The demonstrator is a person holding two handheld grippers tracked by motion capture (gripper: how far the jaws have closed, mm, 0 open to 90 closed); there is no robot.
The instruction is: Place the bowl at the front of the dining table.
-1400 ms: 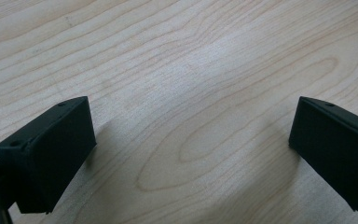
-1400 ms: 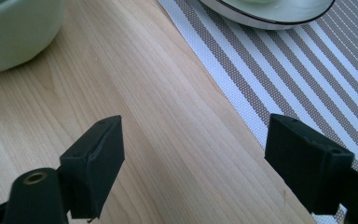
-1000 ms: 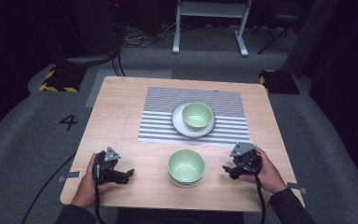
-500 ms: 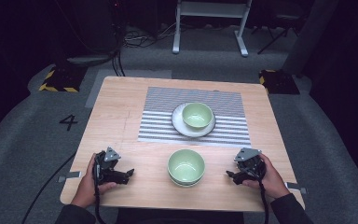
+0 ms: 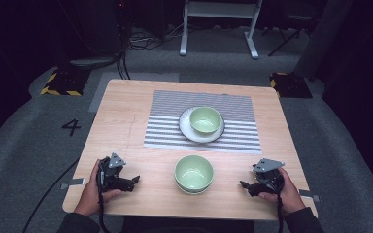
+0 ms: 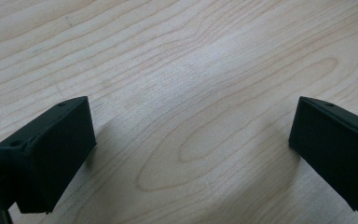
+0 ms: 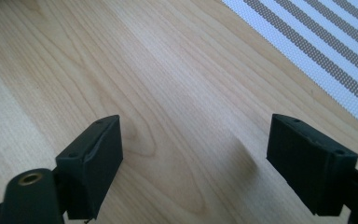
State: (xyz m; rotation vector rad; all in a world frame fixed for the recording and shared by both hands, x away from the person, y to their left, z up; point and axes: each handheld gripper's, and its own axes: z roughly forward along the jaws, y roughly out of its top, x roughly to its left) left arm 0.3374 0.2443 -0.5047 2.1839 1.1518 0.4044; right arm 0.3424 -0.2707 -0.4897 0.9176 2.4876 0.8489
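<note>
Both grippers rest empty at the near corners of the desk, a green bowl between them.

In the high view the left gripper [image 5: 126, 180] and the right gripper [image 5: 248, 187] sit low on the wooden desk [image 5: 121, 111], each held in a hand and pointed inward toward the near bowl [image 5: 194, 174], which stands well apart from both; this looks like a neutral waiting pose that leaves the bowls unobstructed. A second green bowl [image 5: 205, 119] sits on a white plate [image 5: 187, 128] upon the striped mat [image 5: 233, 109], farther back. The left gripper view gives what the high view cannot: its jaws are spread wide over bare wood, nothing between them. The right gripper view shows the same wide spread, with a corner of the mat beyond.
</note>
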